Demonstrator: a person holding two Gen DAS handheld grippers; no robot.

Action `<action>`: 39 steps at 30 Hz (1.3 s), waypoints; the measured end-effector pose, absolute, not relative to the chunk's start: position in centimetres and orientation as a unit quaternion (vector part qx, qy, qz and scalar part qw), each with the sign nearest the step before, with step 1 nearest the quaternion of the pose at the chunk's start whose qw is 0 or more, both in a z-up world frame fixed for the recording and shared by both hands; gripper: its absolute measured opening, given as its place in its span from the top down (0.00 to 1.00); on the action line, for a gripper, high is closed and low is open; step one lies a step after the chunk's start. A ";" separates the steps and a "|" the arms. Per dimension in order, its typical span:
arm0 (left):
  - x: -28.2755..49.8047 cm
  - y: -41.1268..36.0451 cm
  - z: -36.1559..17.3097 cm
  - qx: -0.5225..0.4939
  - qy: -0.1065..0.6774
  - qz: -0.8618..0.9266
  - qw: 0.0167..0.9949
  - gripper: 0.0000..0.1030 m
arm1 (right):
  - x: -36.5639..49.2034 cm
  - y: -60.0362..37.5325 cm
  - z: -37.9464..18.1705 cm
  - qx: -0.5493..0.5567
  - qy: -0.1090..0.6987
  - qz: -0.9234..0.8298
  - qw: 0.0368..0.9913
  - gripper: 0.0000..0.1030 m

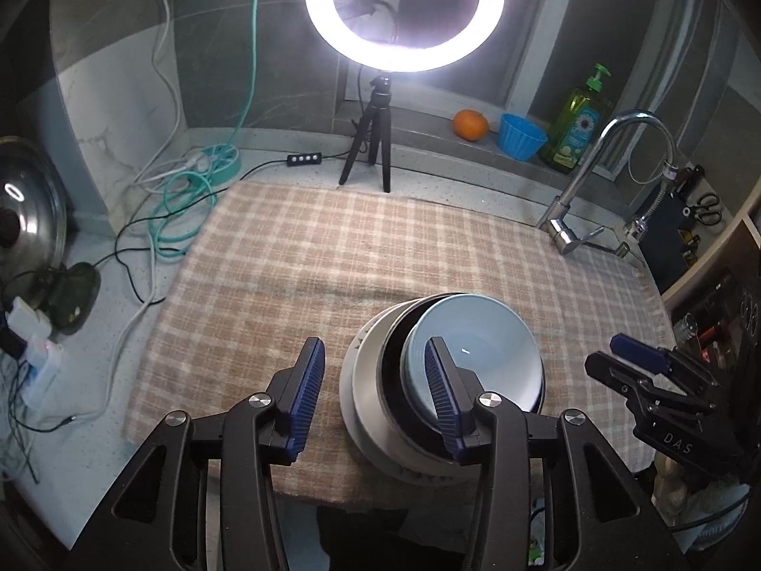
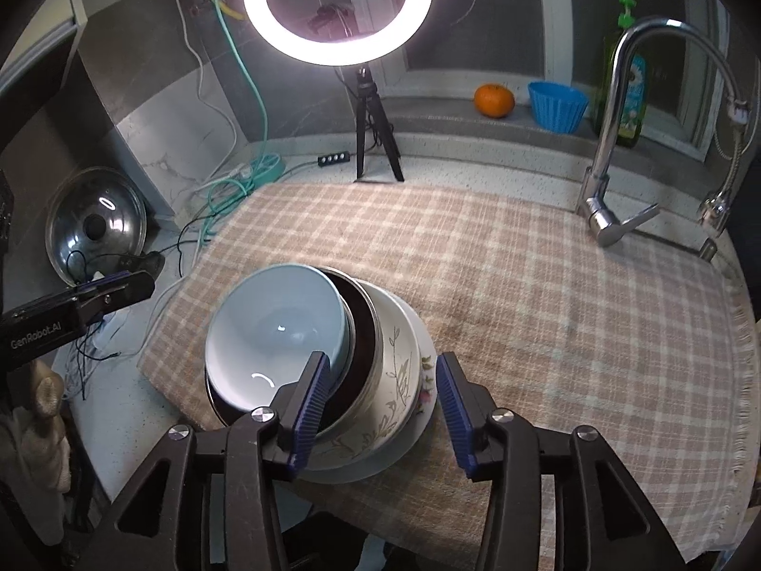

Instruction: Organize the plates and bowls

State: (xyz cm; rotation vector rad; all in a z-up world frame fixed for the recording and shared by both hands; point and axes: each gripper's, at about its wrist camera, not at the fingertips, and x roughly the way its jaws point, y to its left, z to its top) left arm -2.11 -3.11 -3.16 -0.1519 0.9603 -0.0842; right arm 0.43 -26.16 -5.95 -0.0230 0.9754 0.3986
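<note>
A stack of dishes stands on the checked cloth (image 1: 333, 247) (image 2: 523, 285) near its front edge. A pale blue bowl (image 1: 480, 347) (image 2: 276, 323) sits tilted on top, inside a dark metal bowl (image 1: 392, 371) (image 2: 361, 328). Under those are a white floral bowl (image 2: 397, 371) and a white plate (image 2: 427, 383). My left gripper (image 1: 375, 352) hovers open over the stack's left side, pads clear of the dishes. My right gripper (image 2: 383, 364) hovers open over the stack's right side and holds nothing. Each wrist view shows the other gripper (image 1: 637, 357) (image 2: 119, 285) at its edge.
A ring light on a tripod (image 1: 371, 142) (image 2: 371, 133) stands behind the cloth. A faucet (image 1: 585, 190) (image 2: 613, 142) rises at the back right. An orange (image 1: 471, 124), a blue cup (image 1: 521, 135) and a soap bottle (image 1: 578, 128) sit on the sill. Cables (image 1: 180, 200) and a pot lid (image 2: 97, 223) lie at the left.
</note>
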 end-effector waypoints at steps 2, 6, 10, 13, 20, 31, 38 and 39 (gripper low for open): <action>-2.3 -3.1 -2.8 -0.065 0.455 -0.048 0.887 0.50 | -0.1 -25.8 -5.4 -0.012 0.452 0.180 0.874 0.52; -2.3 -3.0 -2.1 -0.042 0.447 -0.053 0.892 0.38 | -1.0 -24.9 -4.8 -0.023 0.434 0.152 0.888 0.39; -2.2 -2.6 -1.8 -0.030 0.441 -0.054 0.895 0.32 | -1.7 -24.5 -4.6 -0.013 0.435 0.141 0.889 0.37; -2.2 -2.2 -2.1 -0.032 0.446 -0.060 0.892 0.32 | -1.7 -24.4 -4.8 -0.006 0.436 0.130 0.890 0.37; -2.4 -1.6 -2.2 -0.040 0.448 -0.064 0.891 0.29 | -2.0 -23.9 -4.6 -0.001 0.435 0.117 0.893 0.36; -2.4 -2.0 -1.5 -0.032 0.439 -0.076 0.895 0.29 | -2.1 -23.9 -4.5 0.004 0.433 0.108 0.895 0.35; -2.4 -1.9 -1.3 -0.031 0.436 -0.077 0.896 0.29 | -1.9 -24.1 -4.7 0.012 0.439 0.104 0.892 0.35; -2.3 -1.9 -1.4 -0.032 0.437 -0.078 0.896 0.29 | -1.9 -24.1 -4.8 0.011 0.439 0.103 0.892 0.35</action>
